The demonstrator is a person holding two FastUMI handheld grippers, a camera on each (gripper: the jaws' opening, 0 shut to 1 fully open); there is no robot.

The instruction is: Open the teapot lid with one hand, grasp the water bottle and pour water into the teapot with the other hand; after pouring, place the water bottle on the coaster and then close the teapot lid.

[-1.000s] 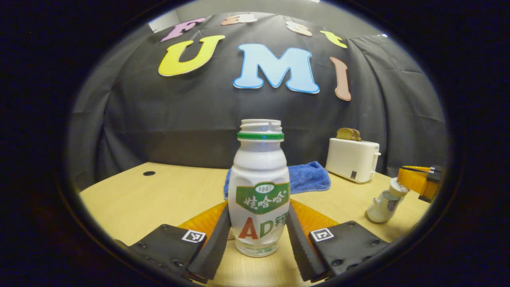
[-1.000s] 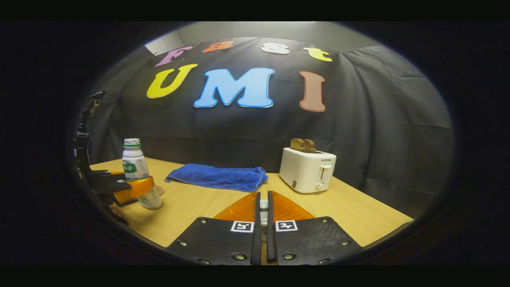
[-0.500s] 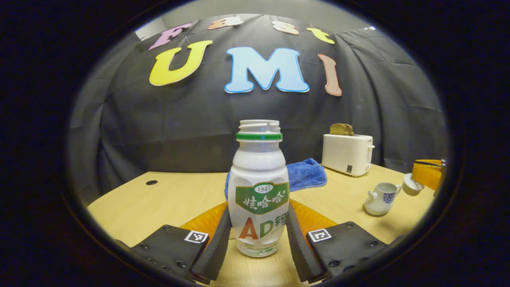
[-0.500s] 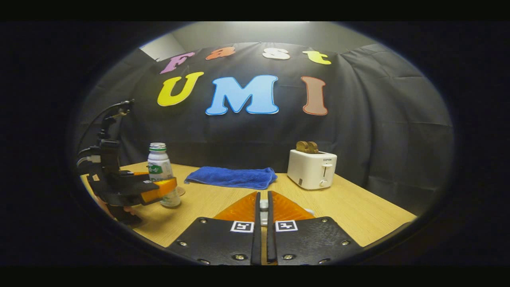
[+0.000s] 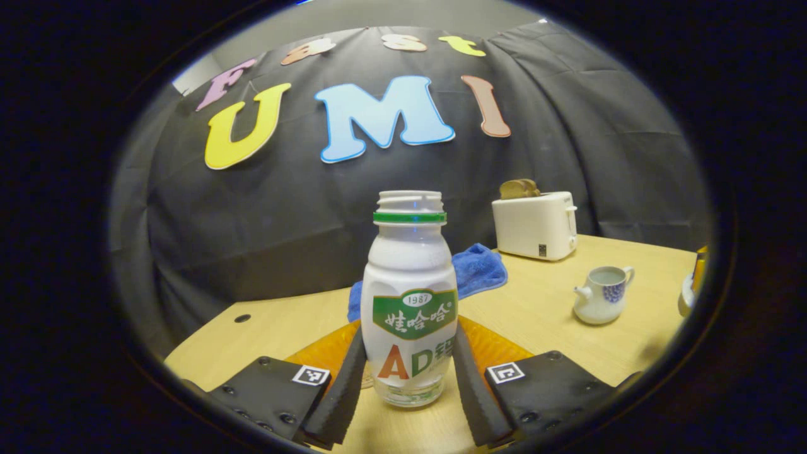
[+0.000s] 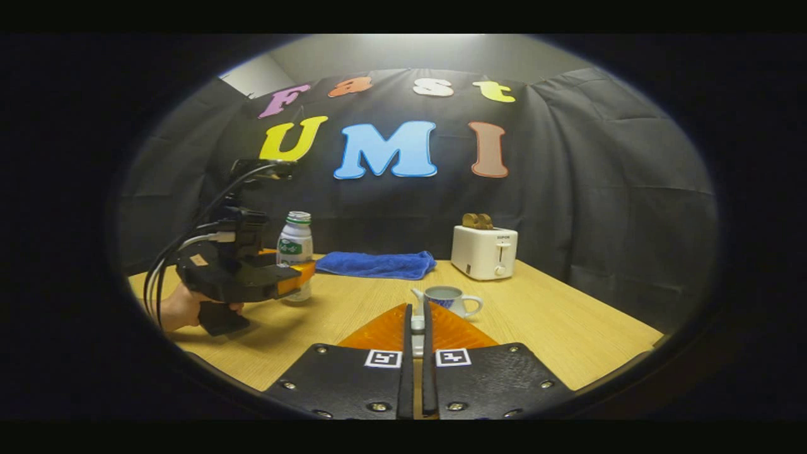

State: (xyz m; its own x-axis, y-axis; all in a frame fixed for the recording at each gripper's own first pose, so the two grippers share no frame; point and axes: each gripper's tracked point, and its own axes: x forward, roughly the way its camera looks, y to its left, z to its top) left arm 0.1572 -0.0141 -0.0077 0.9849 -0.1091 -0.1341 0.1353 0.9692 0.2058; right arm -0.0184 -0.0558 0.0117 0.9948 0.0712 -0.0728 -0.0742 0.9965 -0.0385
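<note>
The left gripper [image 5: 408, 372] has its fingers [image 5: 343, 388] pressed on either side of the bottle [image 5: 411, 296], low on the body, with the bottle upright, uncapped and seemingly just clear of the tabletop [image 5: 548, 309]. In the right gripper view a hand [image 6: 179, 307] holds that gripper out at the left. The right gripper [image 6: 416, 353] is closed tight on a small pale piece, most likely the knob of the lid [image 6: 417, 325], held in front of the teapot [image 6: 449, 300]. The teapot stands open on the tabletop, near the toaster [image 5: 536, 217] and the blue cloth [image 5: 476, 272], well apart from the bottle. The step in hand looks like carrying the bottle across to pour. To do it well, keep the bottle upright on the way so nothing spills from the open neck, bring the neck over the teapot's mouth before tilting, and tilt slowly, since the opening is small and the teapot light enough to be knocked. The low grip leaves the bottle top-heavy, so a firm squeeze matters as it tips. Keep the lid clear of the pour path, off to the side. The coaster is partly hidden just behind the bottle's base; I cannot place it exactly.
</note>
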